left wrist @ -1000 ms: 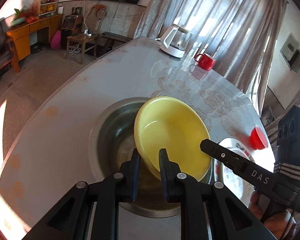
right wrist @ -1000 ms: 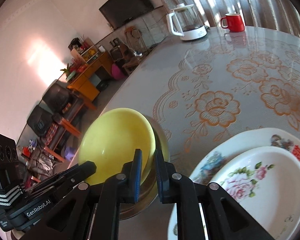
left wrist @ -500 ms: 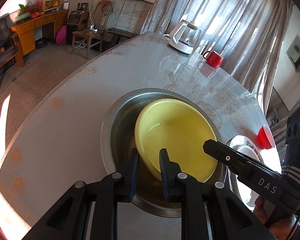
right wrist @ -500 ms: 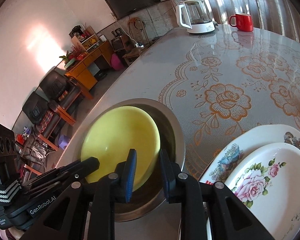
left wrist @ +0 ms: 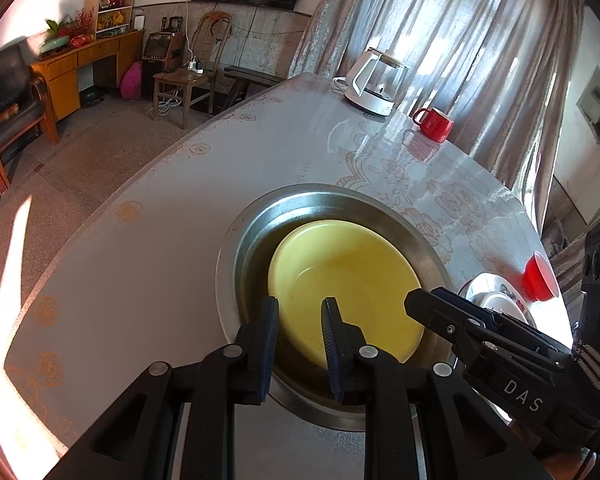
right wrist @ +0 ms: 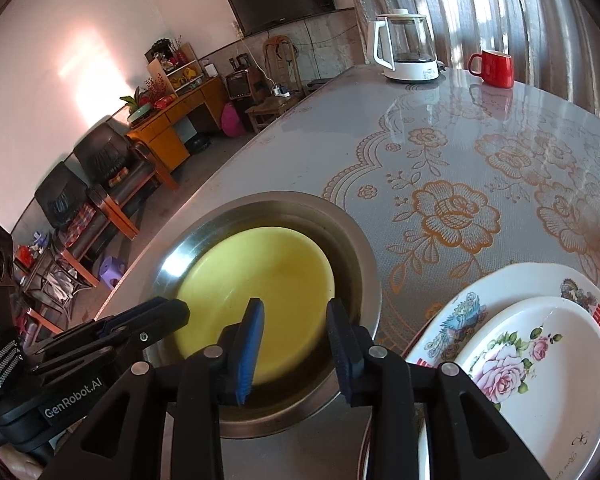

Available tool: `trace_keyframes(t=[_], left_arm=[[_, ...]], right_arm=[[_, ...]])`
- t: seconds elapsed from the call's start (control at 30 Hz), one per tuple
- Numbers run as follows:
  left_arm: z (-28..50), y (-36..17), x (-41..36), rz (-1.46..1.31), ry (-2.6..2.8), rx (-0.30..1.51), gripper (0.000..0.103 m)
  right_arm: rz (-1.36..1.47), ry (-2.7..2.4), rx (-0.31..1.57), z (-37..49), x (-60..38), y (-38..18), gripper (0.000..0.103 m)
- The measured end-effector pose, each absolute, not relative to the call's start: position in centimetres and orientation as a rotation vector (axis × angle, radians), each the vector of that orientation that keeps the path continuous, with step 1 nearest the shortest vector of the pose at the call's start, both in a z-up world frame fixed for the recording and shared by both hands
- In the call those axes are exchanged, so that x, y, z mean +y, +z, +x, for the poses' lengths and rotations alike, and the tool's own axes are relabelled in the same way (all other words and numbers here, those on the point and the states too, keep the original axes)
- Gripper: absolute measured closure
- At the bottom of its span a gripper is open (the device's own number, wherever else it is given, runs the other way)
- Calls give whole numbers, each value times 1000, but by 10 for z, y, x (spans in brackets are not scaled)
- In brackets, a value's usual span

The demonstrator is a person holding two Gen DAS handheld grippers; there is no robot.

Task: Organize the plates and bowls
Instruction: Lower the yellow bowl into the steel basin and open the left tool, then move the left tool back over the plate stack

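A yellow bowl [left wrist: 352, 272] lies flat inside a wide steel basin [left wrist: 228, 272] on the table. My left gripper [left wrist: 300, 320] straddles the bowl's near rim, one finger outside and one inside. Its jaws are opening and the pads stand off the rim. In the right wrist view my right gripper [right wrist: 296, 340] straddles the yellow bowl [right wrist: 260, 276] at its near right rim. These jaws are opening too, wider, with neither pad touching. A white rose plate [right wrist: 540, 360] rests on a larger patterned plate [right wrist: 460, 312] to the right of the steel basin [right wrist: 364, 248].
A white and glass kettle [right wrist: 408, 48] and a red mug [right wrist: 494, 68] stand at the far side of the table. A small red cup [left wrist: 540, 280] sits beyond the plates. The table's left edge drops to the floor, with chairs and a cabinet farther off.
The yellow bowl was held tilted above the basin by both grippers and now lies flat inside it. Both pairs of jaws have widened off its rim, the right pair more.
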State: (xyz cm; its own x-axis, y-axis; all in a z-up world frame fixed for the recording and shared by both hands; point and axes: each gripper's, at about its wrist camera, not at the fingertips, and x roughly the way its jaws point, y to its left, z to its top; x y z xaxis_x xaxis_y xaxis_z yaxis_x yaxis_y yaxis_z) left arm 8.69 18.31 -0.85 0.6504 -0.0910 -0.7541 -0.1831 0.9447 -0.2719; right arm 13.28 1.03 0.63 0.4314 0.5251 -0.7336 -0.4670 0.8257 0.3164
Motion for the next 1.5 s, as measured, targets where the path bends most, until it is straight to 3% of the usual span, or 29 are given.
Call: trace_keyframes(t=[0.73, 1.5], left_arm=[[67, 7, 171, -270, 58, 812, 78], [62, 21, 103, -105, -78, 792, 75]], right_arm=[[172, 662, 897, 123, -12, 15, 68], [314, 542, 861, 118, -92, 19, 66]])
